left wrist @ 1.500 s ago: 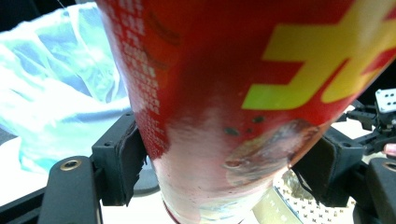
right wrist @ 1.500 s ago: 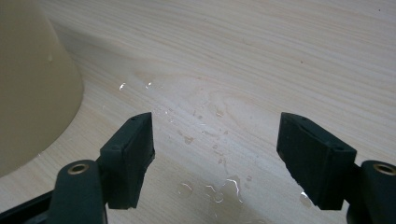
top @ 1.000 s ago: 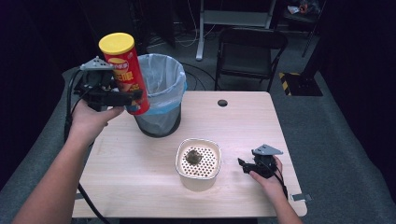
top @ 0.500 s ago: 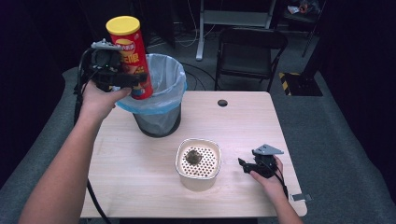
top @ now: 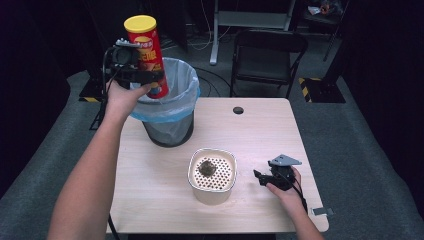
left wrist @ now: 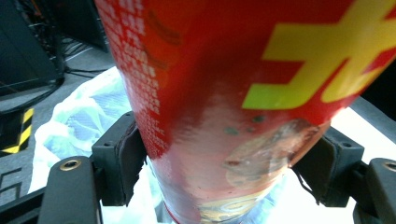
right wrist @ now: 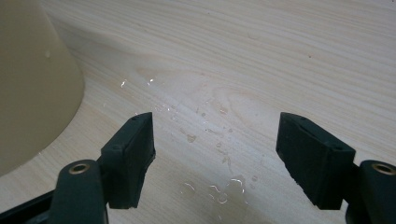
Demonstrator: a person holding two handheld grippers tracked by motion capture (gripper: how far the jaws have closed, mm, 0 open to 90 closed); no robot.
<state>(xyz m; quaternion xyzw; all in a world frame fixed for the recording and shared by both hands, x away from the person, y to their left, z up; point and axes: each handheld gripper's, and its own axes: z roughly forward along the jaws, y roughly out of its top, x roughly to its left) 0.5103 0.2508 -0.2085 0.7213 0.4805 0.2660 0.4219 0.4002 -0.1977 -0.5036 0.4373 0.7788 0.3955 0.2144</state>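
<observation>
The left hand-held gripper point(top: 145, 76) is pinching a red can point(top: 146, 55) with a yellow lid around its lower part. In the left gripper view both jaws press on the sides of the can point(left wrist: 224, 93). The can is upright, only a little tilted, and it hangs over the far left rim of the bin point(top: 172, 107), which has a light blue bag inside. The bin stands on the far left part of the tabletop point(top: 250, 130).

I judge that the work is to throw the can into the bin. The picking up and the carrying look done, because the can is already above the opening. What is left is to bring it a bit more over the middle, to open the jaws, and to let it fall inside.

The right hand-held gripper point(top: 265, 178) rests on the near right part of the tabletop, just beside a cream bowl point(top: 212, 175) with a perforated insert and something dark in it. Its jaws are spread and hold nothing. Some drops of water point(right wrist: 219, 186) lie on the wood between them.
</observation>
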